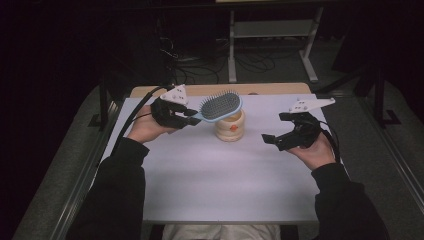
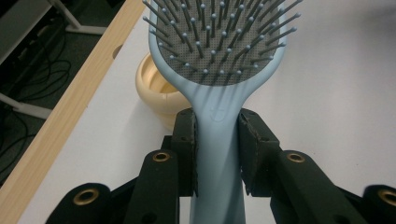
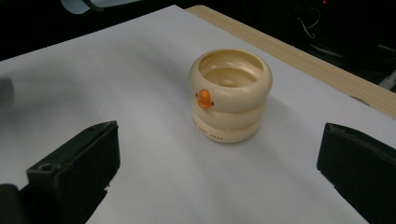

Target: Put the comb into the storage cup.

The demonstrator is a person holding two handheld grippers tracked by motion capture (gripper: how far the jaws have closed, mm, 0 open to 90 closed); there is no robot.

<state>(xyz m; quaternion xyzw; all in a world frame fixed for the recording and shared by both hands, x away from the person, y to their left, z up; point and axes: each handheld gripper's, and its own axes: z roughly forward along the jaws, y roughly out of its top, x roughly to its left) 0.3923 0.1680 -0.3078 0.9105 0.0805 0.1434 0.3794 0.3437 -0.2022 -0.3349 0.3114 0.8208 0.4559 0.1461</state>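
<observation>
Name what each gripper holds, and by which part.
The left gripper is clamped on the light-blue hairbrush at the neck of its handle. The right gripper is open and holds nothing.

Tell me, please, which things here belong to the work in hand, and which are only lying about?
In the work:
- blue hairbrush, handle clamped by the left gripper
- cream duck-faced cup, standing under the brush head
- right gripper, fingers open, holding nothing

Only lying about:
- cables and metal frame on the floor behind the table
</observation>
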